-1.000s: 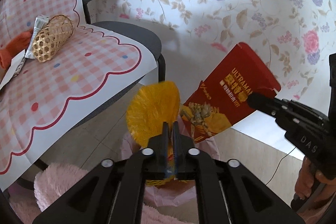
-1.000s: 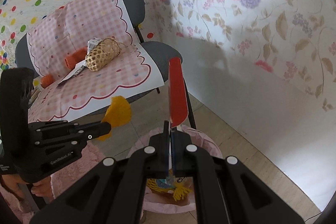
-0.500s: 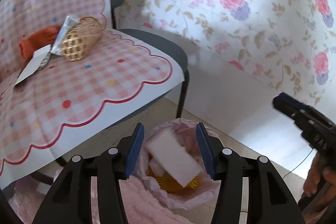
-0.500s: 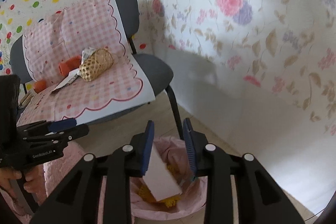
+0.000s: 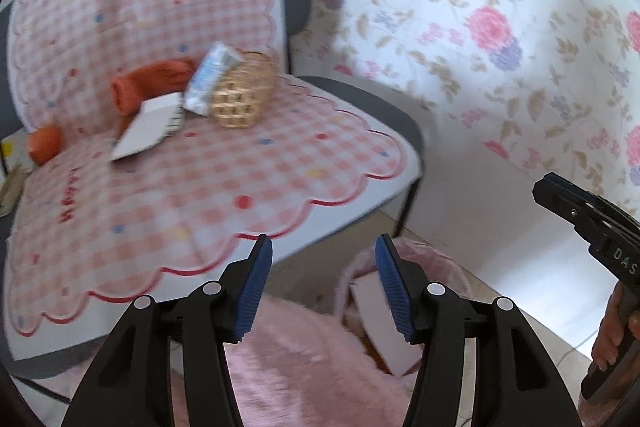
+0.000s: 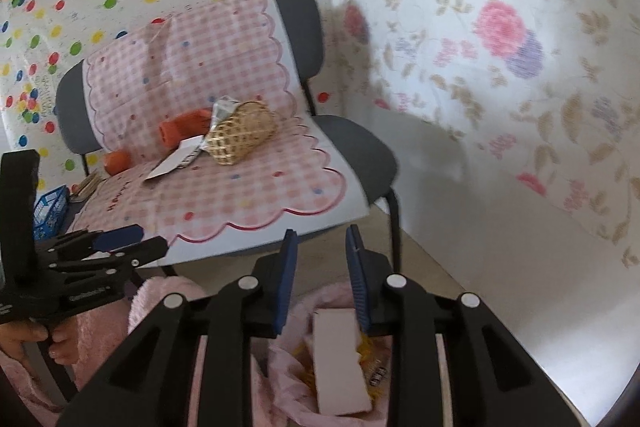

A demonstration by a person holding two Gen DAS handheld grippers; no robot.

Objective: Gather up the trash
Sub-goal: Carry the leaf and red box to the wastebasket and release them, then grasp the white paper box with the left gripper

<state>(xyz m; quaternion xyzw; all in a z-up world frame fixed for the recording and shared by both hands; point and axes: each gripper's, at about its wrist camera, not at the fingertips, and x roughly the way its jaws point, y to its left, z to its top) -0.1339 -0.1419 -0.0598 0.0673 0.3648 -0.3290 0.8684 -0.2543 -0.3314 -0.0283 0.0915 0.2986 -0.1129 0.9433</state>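
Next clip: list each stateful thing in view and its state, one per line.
left hand-held gripper: open, nothing between its pads, jaws just opened.
right hand-held gripper: open, empty, jaws just opened.
pink trash bag: open-topped, on the floor.
flat box: lying in the bag.
woven basket: tipped on its side on the chair.
silver wrapper: lying against the basket.
white card: flat on the checked cloth.

You faced a pink checked cloth [image 5: 224, 183], a tan basket [image 5: 244, 91], floral wallpaper [image 5: 500, 27] and a pink bag [image 6: 292, 367].
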